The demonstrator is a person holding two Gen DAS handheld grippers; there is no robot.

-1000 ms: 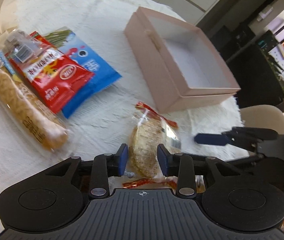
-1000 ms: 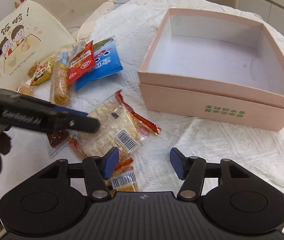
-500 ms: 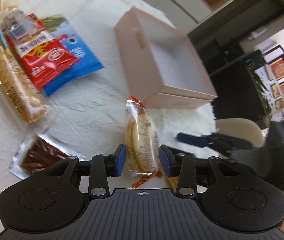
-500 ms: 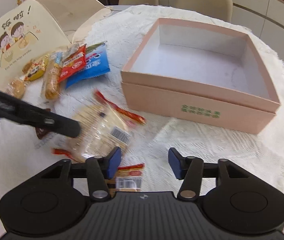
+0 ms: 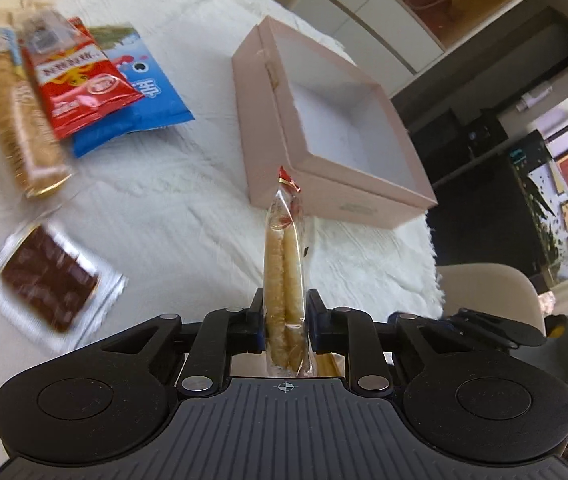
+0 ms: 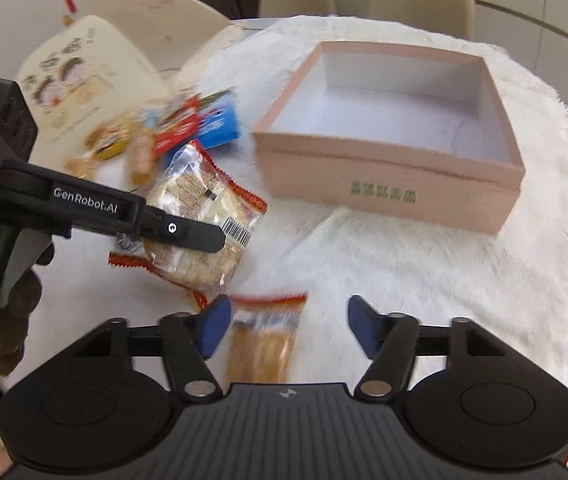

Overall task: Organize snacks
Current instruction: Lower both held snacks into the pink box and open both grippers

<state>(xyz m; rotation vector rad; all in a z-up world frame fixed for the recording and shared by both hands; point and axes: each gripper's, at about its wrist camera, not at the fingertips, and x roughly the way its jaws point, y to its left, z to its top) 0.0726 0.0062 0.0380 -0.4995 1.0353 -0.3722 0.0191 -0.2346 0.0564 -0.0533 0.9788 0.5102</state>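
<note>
My left gripper (image 5: 284, 322) is shut on a clear packet of round crackers (image 5: 285, 264) and holds it edge-on above the white tablecloth, short of the open pink box (image 5: 325, 178). The same packet (image 6: 204, 224) shows in the right wrist view, hanging from the left gripper's fingers (image 6: 188, 236). My right gripper (image 6: 285, 326) is open and empty, low over the cloth, with another small cracker packet (image 6: 264, 336) lying between its fingers. The pink box (image 6: 387, 188) is empty and stands ahead of it.
A red packet (image 5: 76, 84), a blue packet (image 5: 148, 108), a long biscuit pack (image 5: 16, 120) and a dark brown snack sachet (image 5: 48, 284) lie left on the cloth. More snacks (image 6: 172, 136) cluster beside a printed card (image 6: 80, 92). Chairs stand behind the table.
My left gripper has closed on the cracker packet and lifted it off the cloth, turning it edge-on. My right gripper has stayed open and shifted over the small packet.
</note>
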